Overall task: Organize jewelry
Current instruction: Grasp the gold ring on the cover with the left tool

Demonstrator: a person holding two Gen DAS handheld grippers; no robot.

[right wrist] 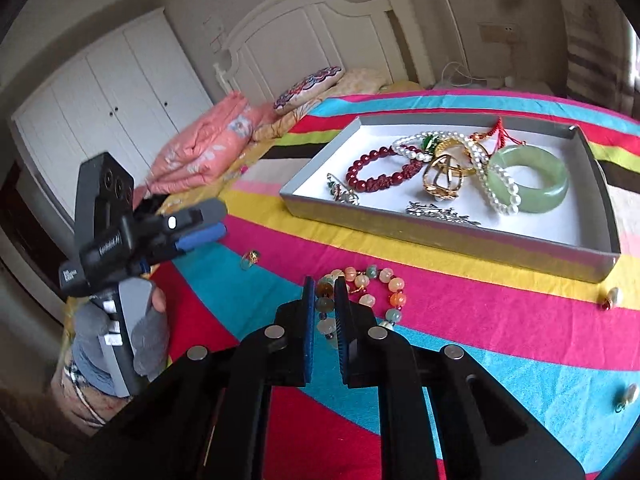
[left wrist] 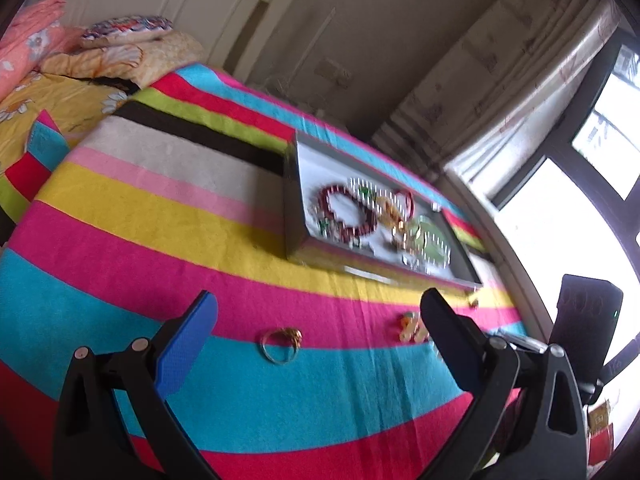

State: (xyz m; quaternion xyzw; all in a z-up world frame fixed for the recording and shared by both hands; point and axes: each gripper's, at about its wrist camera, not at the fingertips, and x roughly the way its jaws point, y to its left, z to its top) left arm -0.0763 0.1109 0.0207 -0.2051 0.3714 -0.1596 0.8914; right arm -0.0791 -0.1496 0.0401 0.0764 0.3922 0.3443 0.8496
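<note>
A multicoloured bead bracelet (right wrist: 362,292) is pinched at its near-left side by the right gripper (right wrist: 324,316), jaws drawn close on a few beads, on the striped blanket (right wrist: 500,320) just in front of the grey tray (right wrist: 440,236). The strand is judged light, limp and smooth-beaded, best taken across a single bead as here; its loop lies stretched away from the jaws, towards the tray's right end. The left gripper (left wrist: 316,312) is held spread and empty above a gold ring (left wrist: 280,344), well left of the tray.
</note>
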